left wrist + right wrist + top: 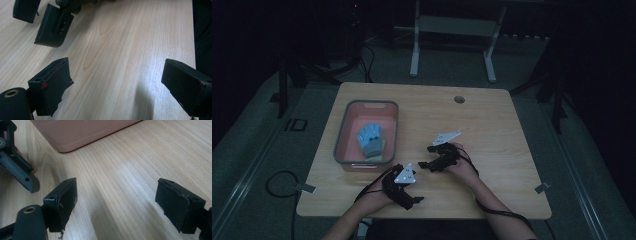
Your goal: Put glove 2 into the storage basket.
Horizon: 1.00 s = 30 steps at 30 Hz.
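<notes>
Glove (371, 139) lies inside the pink bin (343, 131) at the bench's (492, 130) left side. My left gripper (418, 199) and right gripper (426, 156) rest near the front edge, both with fingers spread wide, holding nothing. If I reach in steeply, I'd likely clip the bin's wall and shove it.

A pale wood-grain table (492, 130), smooth with a soft sheen, is seen beneath matt black plastic grippers, left (117, 82) and right (116, 202). A knitted cloth glove (371, 140) lies in a smooth pink plastic tub (343, 131).
</notes>
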Each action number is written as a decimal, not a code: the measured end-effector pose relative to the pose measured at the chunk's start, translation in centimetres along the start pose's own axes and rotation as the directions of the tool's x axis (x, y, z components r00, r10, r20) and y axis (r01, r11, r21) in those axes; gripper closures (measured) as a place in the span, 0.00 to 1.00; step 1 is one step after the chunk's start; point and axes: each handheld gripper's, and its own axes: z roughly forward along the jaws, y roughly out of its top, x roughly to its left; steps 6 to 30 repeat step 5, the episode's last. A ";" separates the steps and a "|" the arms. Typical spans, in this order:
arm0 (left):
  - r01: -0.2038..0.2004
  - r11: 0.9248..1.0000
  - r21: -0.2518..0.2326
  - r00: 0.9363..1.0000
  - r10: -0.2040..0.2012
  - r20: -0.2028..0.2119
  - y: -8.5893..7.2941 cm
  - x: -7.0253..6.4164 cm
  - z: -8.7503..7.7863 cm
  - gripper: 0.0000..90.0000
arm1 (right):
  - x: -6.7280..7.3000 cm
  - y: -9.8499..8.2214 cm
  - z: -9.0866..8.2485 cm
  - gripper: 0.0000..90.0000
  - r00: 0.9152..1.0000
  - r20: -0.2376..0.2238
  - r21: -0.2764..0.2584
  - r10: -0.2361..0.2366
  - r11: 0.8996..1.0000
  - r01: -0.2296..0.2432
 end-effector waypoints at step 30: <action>0.003 1.000 0.001 1.000 -0.003 0.003 -0.1 0.0 0.0 0.09 | -0.1 0.0 0.0 0.20 1.000 0.005 0.000 0.004 1.000 -0.004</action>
